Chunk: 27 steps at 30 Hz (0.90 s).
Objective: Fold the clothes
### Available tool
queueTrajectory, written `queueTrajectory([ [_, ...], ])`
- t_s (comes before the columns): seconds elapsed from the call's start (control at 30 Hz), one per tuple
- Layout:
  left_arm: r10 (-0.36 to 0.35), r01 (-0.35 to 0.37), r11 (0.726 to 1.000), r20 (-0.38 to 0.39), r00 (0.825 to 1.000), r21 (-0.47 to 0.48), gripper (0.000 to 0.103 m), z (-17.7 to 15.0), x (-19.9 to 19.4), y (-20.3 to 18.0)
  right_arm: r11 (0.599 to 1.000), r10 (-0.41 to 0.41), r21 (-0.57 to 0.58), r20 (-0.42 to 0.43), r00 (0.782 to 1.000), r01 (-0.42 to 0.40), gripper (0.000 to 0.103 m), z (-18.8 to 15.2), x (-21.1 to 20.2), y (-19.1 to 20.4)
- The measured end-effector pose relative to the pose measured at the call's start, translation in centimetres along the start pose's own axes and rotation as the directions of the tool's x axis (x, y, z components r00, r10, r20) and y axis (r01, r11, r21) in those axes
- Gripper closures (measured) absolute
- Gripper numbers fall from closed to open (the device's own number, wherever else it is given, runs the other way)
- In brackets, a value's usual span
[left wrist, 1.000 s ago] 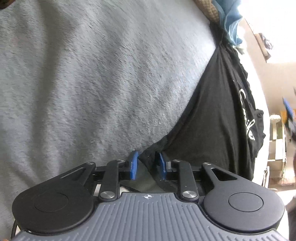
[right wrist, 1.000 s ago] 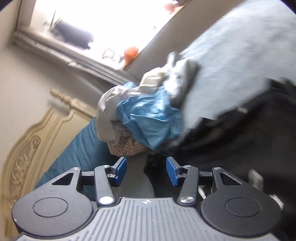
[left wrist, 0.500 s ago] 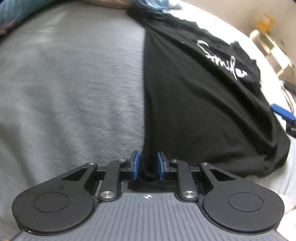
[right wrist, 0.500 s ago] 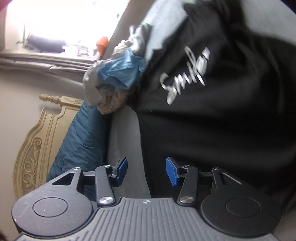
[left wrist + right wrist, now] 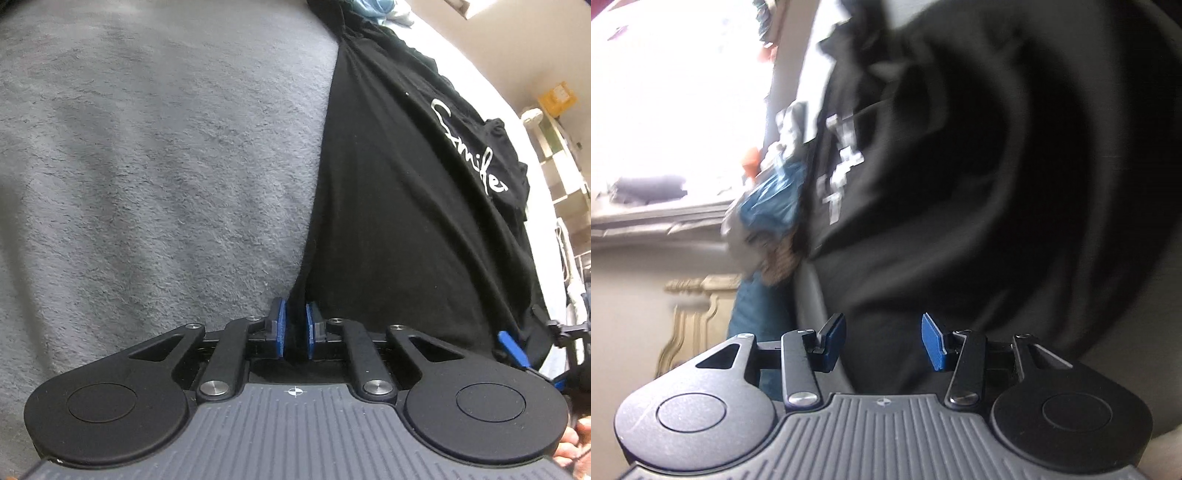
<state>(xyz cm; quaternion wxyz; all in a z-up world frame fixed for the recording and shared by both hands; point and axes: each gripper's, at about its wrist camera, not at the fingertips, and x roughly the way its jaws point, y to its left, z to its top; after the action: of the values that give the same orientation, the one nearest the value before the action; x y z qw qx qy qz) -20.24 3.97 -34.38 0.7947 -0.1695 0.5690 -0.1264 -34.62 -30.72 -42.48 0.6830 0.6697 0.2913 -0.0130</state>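
A black T-shirt (image 5: 406,221) with white script lettering lies spread on a grey fleece blanket (image 5: 147,166). My left gripper (image 5: 295,325) is shut on the shirt's near corner, and the fabric runs taut up from its blue pads. A blue pad (image 5: 511,345) of my right gripper shows at the shirt's near right edge. In the right wrist view the black T-shirt (image 5: 997,184) fills the blurred frame. There my right gripper (image 5: 882,339) stands open just before the cloth, with dark fabric behind the gap and no pad pressing on it.
A pile of other clothes (image 5: 772,195), blue and pale, sits at the far end of the bed by a bright window. A carved cream headboard (image 5: 694,314) and blue bedding (image 5: 757,314) lie to the left. Shelves (image 5: 554,155) stand beyond the bed's right side.
The left jaws narrowed onto the shirt corner and the wrist rolled. The right gripper swung down from facing the clothes pile to close over the black shirt's edge.
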Motion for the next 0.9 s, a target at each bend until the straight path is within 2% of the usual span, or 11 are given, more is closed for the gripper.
queueTrajectory([
  [0.07,0.001,-0.001,1.000,0.000,1.000,0.002,0.094,-0.1,-0.1,0.2,0.997,0.032,0.065,0.004,0.999,-0.032,0.054,0.2,0.0,-1.1],
  [0.2,0.028,-0.027,1.000,0.008,1.000,-0.011,0.098,-0.2,0.1,0.2,0.997,0.033,0.064,0.028,0.999,-0.035,0.054,0.3,0.0,-1.5],
  [0.33,0.056,-0.054,0.997,0.036,0.998,-0.050,0.103,-0.3,0.0,-0.2,0.992,0.051,0.116,0.025,0.998,-0.054,0.055,0.4,0.3,-2.4],
  [0.53,0.033,-0.013,0.986,0.121,0.992,-0.166,0.103,-1.0,-3.8,0.4,0.990,0.068,0.120,0.027,0.997,-0.071,0.055,0.2,0.5,-2.6],
  [0.73,0.026,-0.012,0.965,0.051,0.998,-0.262,0.102,-1.4,-1.9,2.7,0.988,0.080,0.133,0.028,0.996,-0.083,0.055,0.6,0.5,-2.7],
  [0.83,0.024,-0.014,0.973,0.039,0.999,-0.229,0.098,-1.0,-1.6,2.7,0.987,0.084,0.138,0.026,0.996,-0.087,0.055,0.7,0.3,-2.9],
  [0.9,0.013,-0.011,0.981,0.011,1.000,-0.192,0.087,-0.7,-1.3,2.2,0.986,0.084,0.142,0.029,0.996,-0.088,0.055,0.6,0.3,-3.0],
])
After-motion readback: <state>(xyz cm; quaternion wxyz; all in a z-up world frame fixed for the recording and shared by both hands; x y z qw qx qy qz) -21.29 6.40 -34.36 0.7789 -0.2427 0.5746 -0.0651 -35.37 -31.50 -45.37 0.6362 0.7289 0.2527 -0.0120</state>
